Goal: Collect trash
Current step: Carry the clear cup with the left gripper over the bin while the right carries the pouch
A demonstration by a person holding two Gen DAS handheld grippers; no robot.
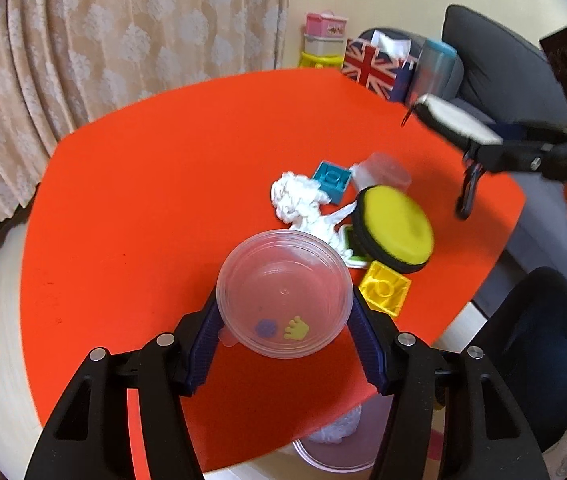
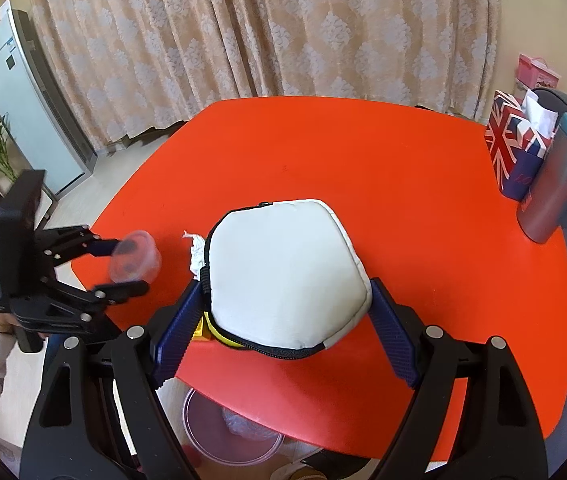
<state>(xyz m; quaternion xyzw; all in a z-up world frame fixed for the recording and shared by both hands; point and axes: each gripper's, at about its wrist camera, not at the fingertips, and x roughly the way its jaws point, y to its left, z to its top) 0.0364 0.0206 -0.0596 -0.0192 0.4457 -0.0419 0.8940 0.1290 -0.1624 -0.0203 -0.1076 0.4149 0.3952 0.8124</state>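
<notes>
My left gripper (image 1: pixel 285 304) is shut on a clear plastic cup (image 1: pixel 283 280) and holds it just above the red table (image 1: pixel 163 200); small purple and yellow shapes show through its wall. The right wrist view shows this gripper (image 2: pixel 123 268) and the cup (image 2: pixel 135 256) at the left table edge. My right gripper (image 2: pixel 287 284) is shut on a white zip pouch (image 2: pixel 287 272), held above the table, and shows as (image 1: pixel 479 146) at the upper right. Crumpled white tissue (image 1: pixel 299 200) lies mid-table. Below the near table edge a pink-rimmed bin (image 2: pixel 235 428) stands on the floor with tissue in it.
Beside the tissue lie a blue brick (image 1: pixel 331 180), a yellow brick (image 1: pixel 385 288), a round yellow case with a black rim (image 1: pixel 395 228) and a second clear cup (image 1: pixel 383 170). A flag-printed box (image 2: pixel 511 148) and a blue-lidded canister (image 2: pixel 559 184) stand at the table's far right. A grey sofa borders that side.
</notes>
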